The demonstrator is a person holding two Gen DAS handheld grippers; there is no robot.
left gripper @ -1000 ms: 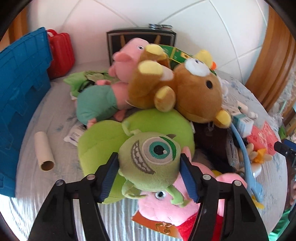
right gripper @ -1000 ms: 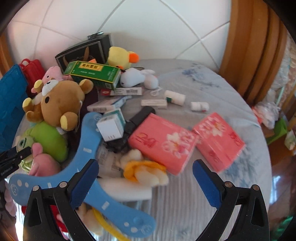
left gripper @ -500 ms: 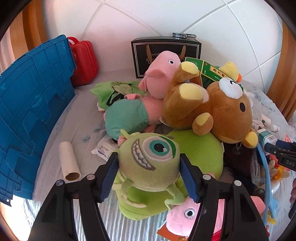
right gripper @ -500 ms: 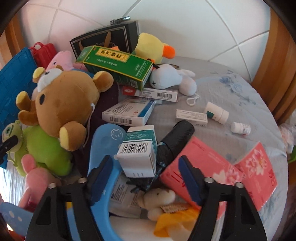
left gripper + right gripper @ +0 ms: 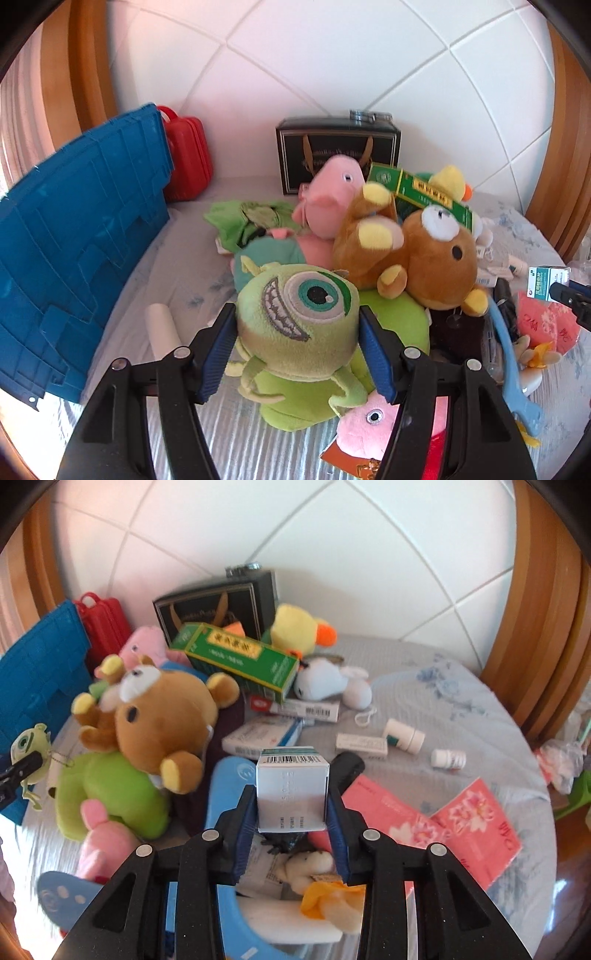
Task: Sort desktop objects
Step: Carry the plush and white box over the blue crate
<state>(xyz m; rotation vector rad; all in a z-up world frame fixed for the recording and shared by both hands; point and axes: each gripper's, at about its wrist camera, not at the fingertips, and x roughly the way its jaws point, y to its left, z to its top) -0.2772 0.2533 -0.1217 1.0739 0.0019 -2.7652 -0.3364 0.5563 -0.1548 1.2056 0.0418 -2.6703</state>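
Observation:
A green one-eyed monster plush (image 5: 299, 295) hangs above the toy pile, with my left gripper (image 5: 295, 332) shut on its round body. A small white box with a teal top and a barcode (image 5: 291, 779) sits between the blue pads of my right gripper (image 5: 291, 797). Those jaws are closing, and both pads press on the box's sides. The box is raised above a black pouch and a blue plastic piece (image 5: 225, 797). The left wrist view also catches the box (image 5: 546, 282) at its right edge.
A blue crate (image 5: 74, 240) stands at the left, with a red case (image 5: 186, 158) and a black gift box (image 5: 338, 147) by the wall. A brown bear (image 5: 162, 716), a green carton (image 5: 240, 661), medicine boxes, pill bottles (image 5: 404, 734) and pink tissue packs (image 5: 476, 823) crowd the grey cloth.
The left gripper has risen with the green plush, clear of the pile. The right gripper went from wide open over the tissue packs to closed around the white box.

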